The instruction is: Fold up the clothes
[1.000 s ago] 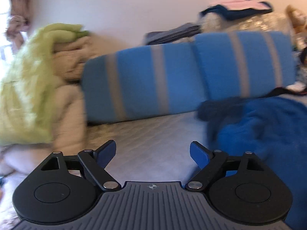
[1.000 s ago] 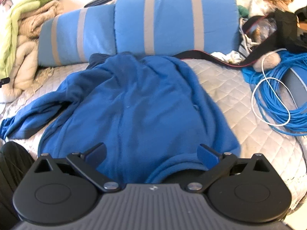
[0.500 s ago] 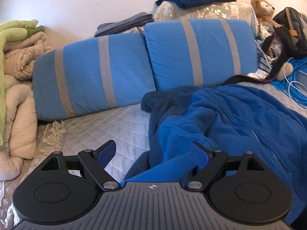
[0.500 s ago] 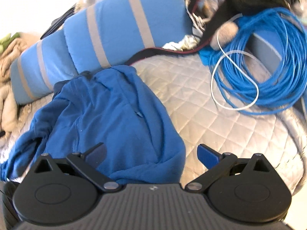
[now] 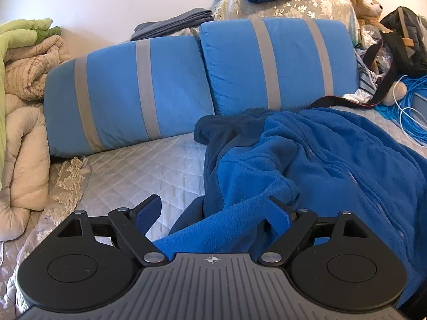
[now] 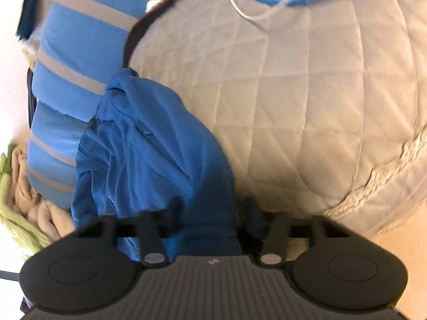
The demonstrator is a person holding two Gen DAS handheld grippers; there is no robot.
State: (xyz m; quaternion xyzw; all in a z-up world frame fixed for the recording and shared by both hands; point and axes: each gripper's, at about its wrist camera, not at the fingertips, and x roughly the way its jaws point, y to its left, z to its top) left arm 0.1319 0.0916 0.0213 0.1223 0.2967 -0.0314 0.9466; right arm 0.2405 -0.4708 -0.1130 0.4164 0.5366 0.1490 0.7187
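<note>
A blue fleece jacket (image 5: pixel 320 165) lies crumpled on the quilted bed (image 5: pixel 133 170), its darker collar end toward the pillows. My left gripper (image 5: pixel 213 205) is open and low over the jacket's near left part; a fold of fleece runs between its fingers, against the right one only. In the blurred right wrist view the jacket (image 6: pixel 149 160) trails away to the left. My right gripper (image 6: pixel 200 213) is at the jacket's near edge, rolled to one side. Its jaws are closing and have drawn in on the bunched hem between them.
Two blue pillows with grey stripes (image 5: pixel 128 93) stand against the wall. Folded beige and green blankets (image 5: pixel 21 106) pile up at the left. A coil of blue cable (image 5: pixel 411 106), a teddy bear (image 5: pixel 365 2) and a black bag (image 5: pixel 405 37) crowd the right. The bed's braided edge (image 6: pixel 373 181) is near.
My right gripper rolled, dropped to the jacket's right edge, and its wide jaws came in on the hem. My left gripper swung over the jacket, then held still.
</note>
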